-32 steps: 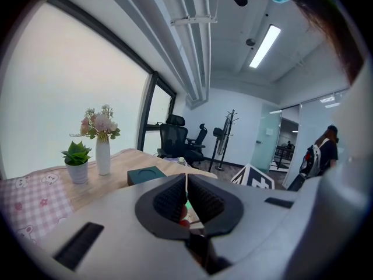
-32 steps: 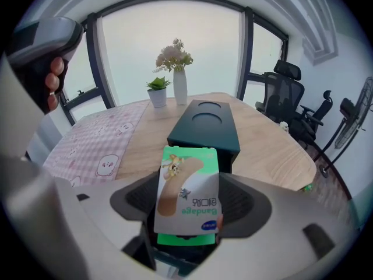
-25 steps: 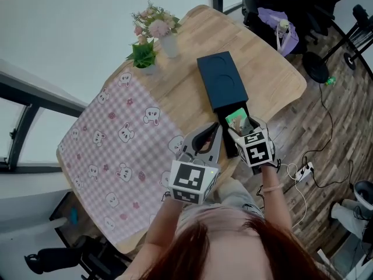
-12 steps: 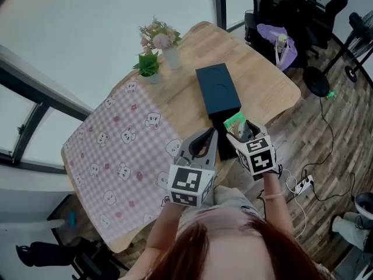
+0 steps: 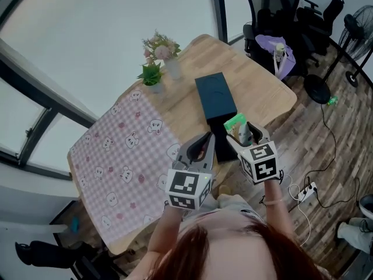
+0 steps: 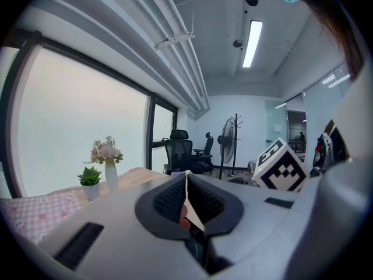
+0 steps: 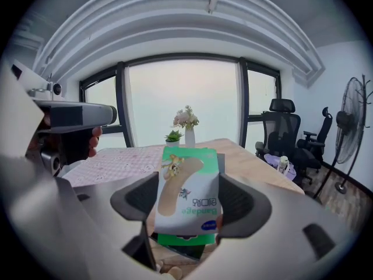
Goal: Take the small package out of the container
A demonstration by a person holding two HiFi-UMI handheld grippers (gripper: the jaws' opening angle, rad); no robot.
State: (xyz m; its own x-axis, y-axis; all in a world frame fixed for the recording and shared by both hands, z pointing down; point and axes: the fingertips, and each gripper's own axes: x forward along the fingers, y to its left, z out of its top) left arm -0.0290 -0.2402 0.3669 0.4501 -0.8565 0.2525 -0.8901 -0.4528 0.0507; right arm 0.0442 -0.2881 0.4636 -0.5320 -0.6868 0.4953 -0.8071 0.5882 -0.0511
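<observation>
The small package (image 7: 187, 194), a green and white bandage box, is clamped between the jaws of my right gripper (image 7: 189, 200). In the head view the package (image 5: 235, 123) is held up above the open end of the dark navy container (image 5: 217, 99) on the wooden table (image 5: 256, 83), with the right gripper (image 5: 246, 134) shut on it. My left gripper (image 5: 199, 147) hovers just left of the container's near end. Its jaws are pressed together with nothing between them, as the left gripper (image 6: 186, 200) shows in its own view.
A pink checked cloth (image 5: 122, 156) with bear prints covers the table's left half. A small potted plant (image 5: 152, 76) and a flower vase (image 5: 169, 56) stand at the far edge. Office chairs (image 5: 280, 16) and a fan (image 5: 358, 28) stand beyond the table on the right.
The right gripper has lifted the package up and away from the container's open end. The head camera rose, so the table looks smaller. The left gripper stayed shut nearby.
</observation>
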